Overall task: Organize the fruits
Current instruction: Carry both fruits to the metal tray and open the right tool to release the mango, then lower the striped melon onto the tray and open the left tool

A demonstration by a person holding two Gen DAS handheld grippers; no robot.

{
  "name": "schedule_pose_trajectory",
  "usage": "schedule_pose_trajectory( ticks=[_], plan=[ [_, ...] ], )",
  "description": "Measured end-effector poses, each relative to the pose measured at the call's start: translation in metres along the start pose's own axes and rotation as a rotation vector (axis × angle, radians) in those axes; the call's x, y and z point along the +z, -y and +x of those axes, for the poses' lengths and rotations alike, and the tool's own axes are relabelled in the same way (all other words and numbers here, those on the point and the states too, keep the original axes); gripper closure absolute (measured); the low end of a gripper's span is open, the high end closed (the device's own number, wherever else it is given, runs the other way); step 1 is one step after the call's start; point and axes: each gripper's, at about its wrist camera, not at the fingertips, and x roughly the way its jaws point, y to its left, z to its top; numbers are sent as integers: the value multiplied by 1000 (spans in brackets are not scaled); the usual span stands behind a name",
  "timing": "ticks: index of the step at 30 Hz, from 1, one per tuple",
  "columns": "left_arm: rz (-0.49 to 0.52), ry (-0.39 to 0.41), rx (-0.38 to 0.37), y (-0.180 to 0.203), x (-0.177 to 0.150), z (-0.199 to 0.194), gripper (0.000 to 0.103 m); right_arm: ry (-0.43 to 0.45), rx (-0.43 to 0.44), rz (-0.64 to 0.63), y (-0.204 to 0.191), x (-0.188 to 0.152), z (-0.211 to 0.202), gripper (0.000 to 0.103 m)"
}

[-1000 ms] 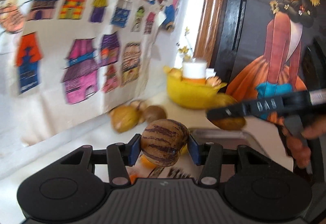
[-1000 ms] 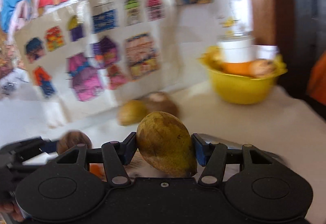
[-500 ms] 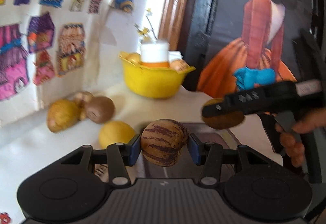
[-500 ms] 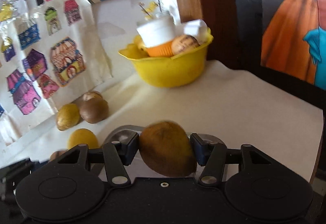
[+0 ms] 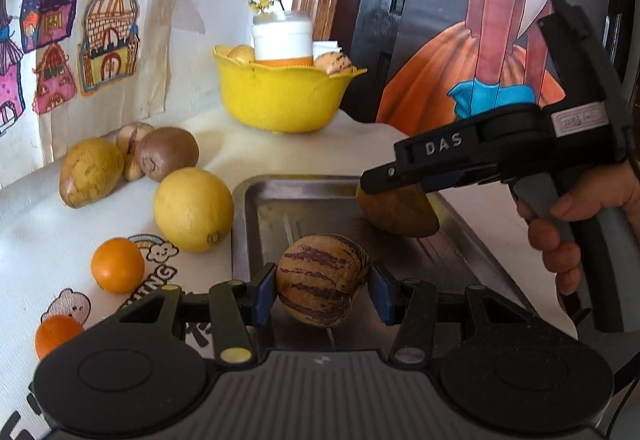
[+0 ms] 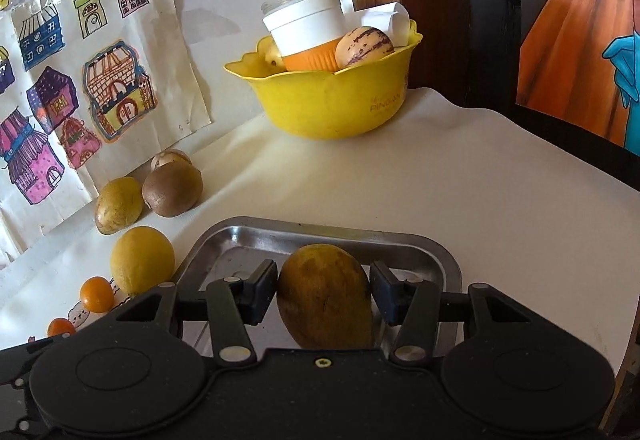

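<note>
My left gripper (image 5: 322, 294) is shut on a purple-striped pepino melon (image 5: 320, 278), held low over the near end of a steel tray (image 5: 256, 196). My right gripper (image 6: 324, 294) is shut on a brownish-yellow mango (image 6: 324, 296), low over the same tray (image 6: 248, 236). In the left wrist view the right gripper (image 5: 396, 192) holds the mango (image 5: 400, 214) over the tray's far right part. Whether either fruit touches the tray I cannot tell.
Left of the tray lie a lemon (image 5: 193, 209), two small oranges (image 5: 117, 265), a kiwi (image 5: 167, 159), a yellow-green fruit (image 5: 90, 172) and another pepino. A yellow bowl (image 5: 280, 100) with a jar and fruit stands behind. Picture sheets hang on the wall at left.
Both grippers have swung right and come down over the tray, each still holding its fruit. The lemon and oranges have come into view.
</note>
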Motion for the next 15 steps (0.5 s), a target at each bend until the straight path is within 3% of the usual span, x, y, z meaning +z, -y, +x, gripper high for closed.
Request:
schedule_pose_trajectory(
  ticks=[7, 9, 11, 15],
  plan=[
    [14, -54, 6, 3, 3, 5, 48, -12, 3, 27, 0, 0, -10, 49],
    [-4, -55, -4, 1, 4, 2, 43, 1, 3, 21, -2, 3, -20, 47],
    [-7, -36, -7, 1, 6, -5, 30, 18, 4, 15, -3, 6, -33, 42],
    [-8, 4, -4, 3, 7, -27, 22, 54, 8, 15, -6, 11, -63, 34]
  ],
)
